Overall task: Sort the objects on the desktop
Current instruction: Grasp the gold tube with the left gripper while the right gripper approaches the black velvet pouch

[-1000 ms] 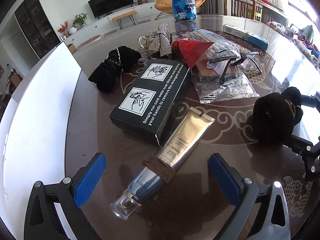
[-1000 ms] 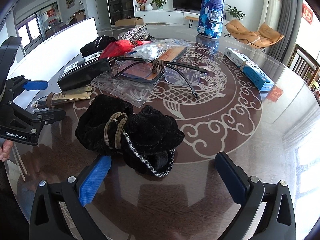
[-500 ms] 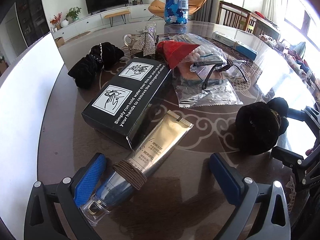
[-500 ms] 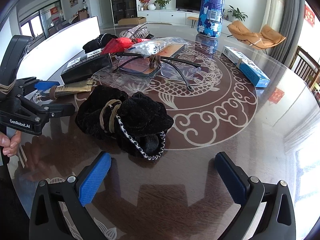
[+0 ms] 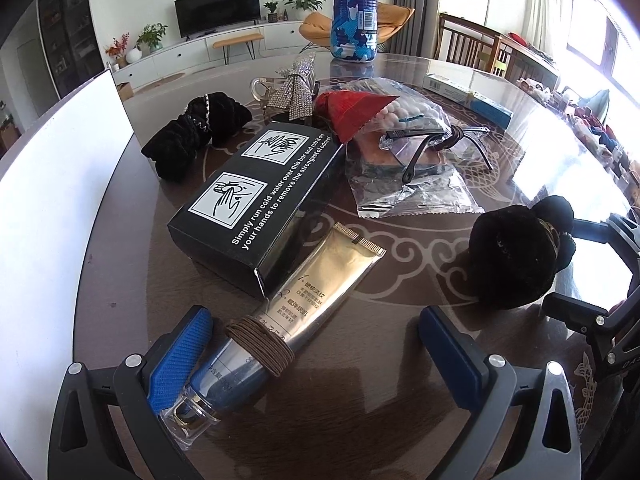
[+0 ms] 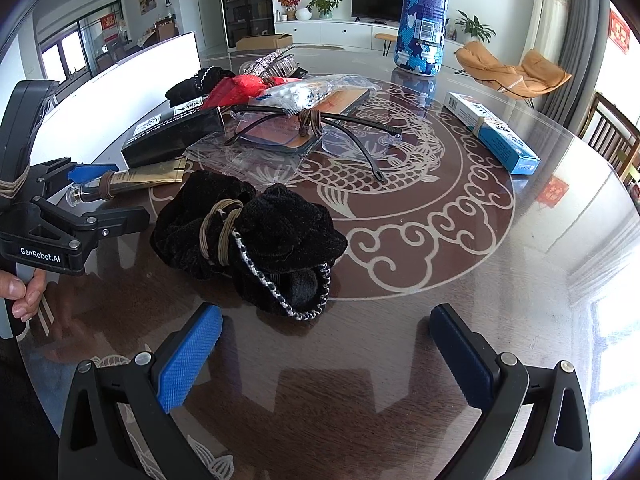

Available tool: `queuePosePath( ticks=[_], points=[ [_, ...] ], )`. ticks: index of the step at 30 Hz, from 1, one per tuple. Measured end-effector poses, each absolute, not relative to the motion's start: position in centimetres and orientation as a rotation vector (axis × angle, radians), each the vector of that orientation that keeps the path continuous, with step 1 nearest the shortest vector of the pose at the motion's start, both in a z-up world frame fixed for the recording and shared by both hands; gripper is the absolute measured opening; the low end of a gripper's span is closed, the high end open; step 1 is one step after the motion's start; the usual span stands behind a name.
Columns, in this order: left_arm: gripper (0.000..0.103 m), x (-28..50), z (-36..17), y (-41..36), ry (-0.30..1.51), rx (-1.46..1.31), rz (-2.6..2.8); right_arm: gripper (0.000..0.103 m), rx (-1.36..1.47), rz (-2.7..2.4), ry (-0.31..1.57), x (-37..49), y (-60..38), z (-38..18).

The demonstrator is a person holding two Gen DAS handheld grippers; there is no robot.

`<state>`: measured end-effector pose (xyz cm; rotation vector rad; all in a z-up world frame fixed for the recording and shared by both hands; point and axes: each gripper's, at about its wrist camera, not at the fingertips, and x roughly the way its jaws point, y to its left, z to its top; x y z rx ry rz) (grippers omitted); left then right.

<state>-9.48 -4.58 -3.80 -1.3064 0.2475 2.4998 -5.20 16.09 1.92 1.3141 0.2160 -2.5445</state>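
Note:
A gold and silver tube [image 5: 308, 304] with brown hair ties around it lies on the round table; its clear cap end sits between my open left gripper [image 5: 316, 356] jaws, close to the left finger. It also shows in the right wrist view [image 6: 132, 182]. A black velvet scrunchie [image 6: 248, 236] with a chain and tan hair ties lies just ahead of my open right gripper [image 6: 324, 348]; it also shows in the left wrist view [image 5: 516, 256]. A black box [image 5: 256, 200] lies beside the tube.
Glasses [image 6: 320, 132] lie on plastic packets [image 5: 400, 168]. A second black scrunchie [image 5: 192, 136], a glittery hair clip [image 5: 292, 88], a red pouch [image 5: 348, 110], a blue box [image 6: 492, 136] and a tall blue bottle [image 6: 420, 16] stand farther back. A white board [image 5: 52, 216] lines the left edge.
My left gripper has moved forward along the tube, so the cap end now lies between its jaws. My right gripper has come a little closer to the scrunchie.

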Motion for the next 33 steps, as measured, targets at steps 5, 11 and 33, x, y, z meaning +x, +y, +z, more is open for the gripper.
queuePosePath(
  ticks=[5, 11, 33],
  points=[
    [0.103, -9.6, -3.83, -4.58, 0.247, -1.305, 2.501, 0.103, 1.314, -2.545, 0.216, -5.21, 16.08, 1.91],
    [0.103, -9.65, -3.84, -4.58, 0.243, -1.305, 2.505, 0.103, 1.314, -2.545, 0.216, -5.2, 16.07, 1.92],
    [0.103, -9.68, -3.9, -4.73, 0.237, -1.305, 2.512, 0.103, 1.313, -2.545, 0.216, -5.17, 16.06, 1.89]
  ],
)
